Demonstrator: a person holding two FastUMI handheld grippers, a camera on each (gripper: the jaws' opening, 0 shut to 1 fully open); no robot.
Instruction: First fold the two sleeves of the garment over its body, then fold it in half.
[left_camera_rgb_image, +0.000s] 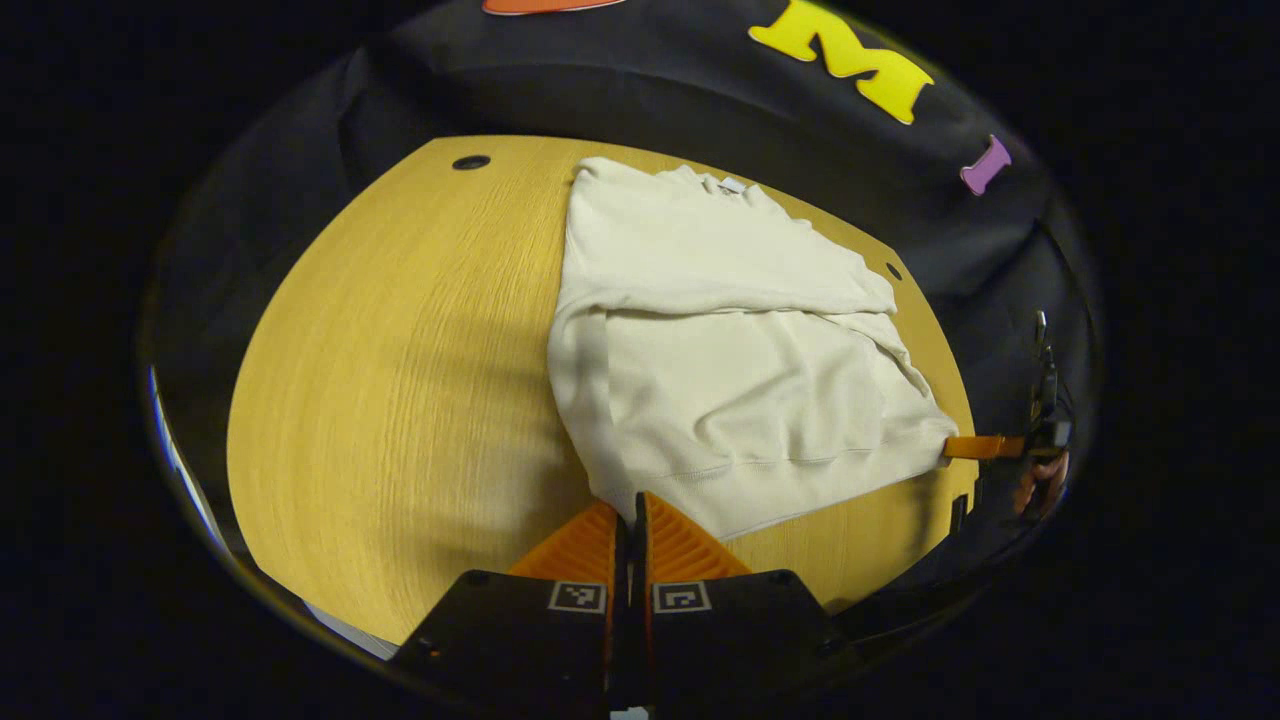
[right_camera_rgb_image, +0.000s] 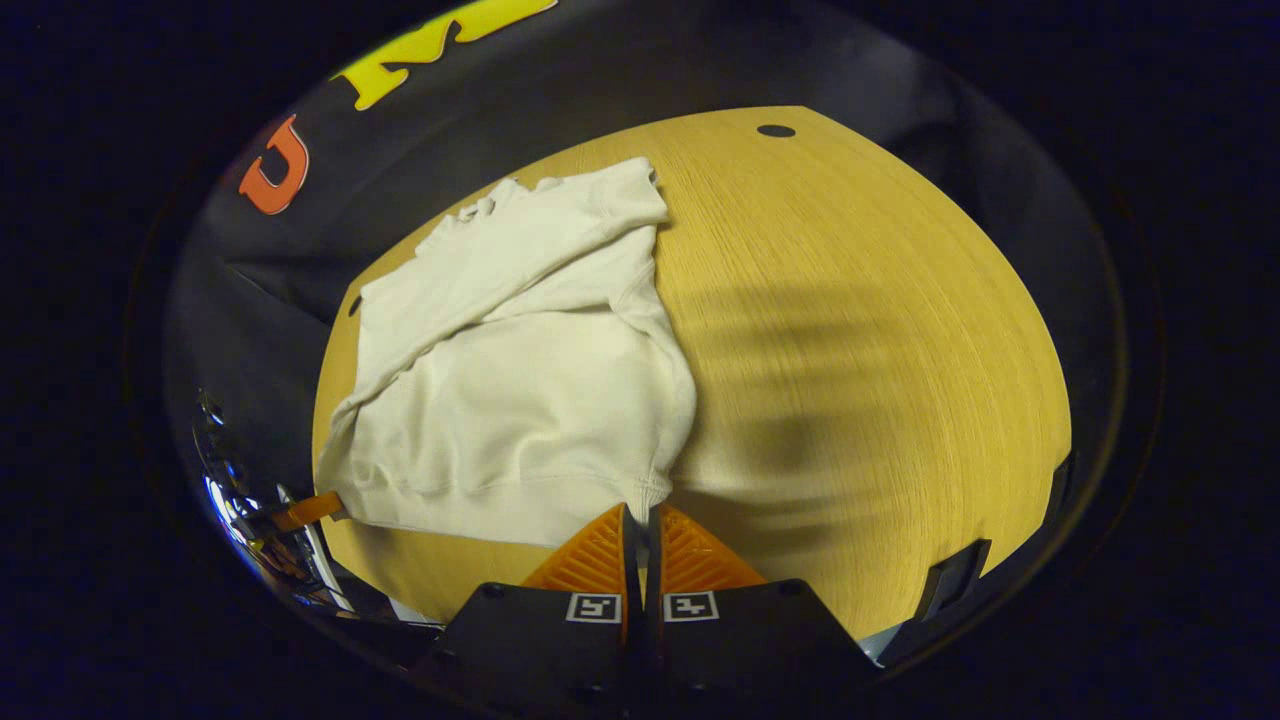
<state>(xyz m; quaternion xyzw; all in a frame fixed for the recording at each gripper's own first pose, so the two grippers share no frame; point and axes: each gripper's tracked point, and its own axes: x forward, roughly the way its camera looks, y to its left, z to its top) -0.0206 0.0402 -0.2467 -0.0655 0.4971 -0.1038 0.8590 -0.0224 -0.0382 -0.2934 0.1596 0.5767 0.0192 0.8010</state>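
Both sleeves already folded in, the soft, limp garment (left_camera_rgb_image: 720, 340) is lying on the surface (left_camera_rgb_image: 400, 380) beyond the fingers, each gripper (left_camera_rgb_image: 632, 505) (right_camera_rgb_image: 640, 515) pinching a hem corner, a sound hold.

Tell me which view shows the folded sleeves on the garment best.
The left gripper view: the garment lies nearly square-on, and a sleeve runs plainly across its body, on the table. The right gripper view shows the sleeve at a slant, its folds bunched and harder to separate.
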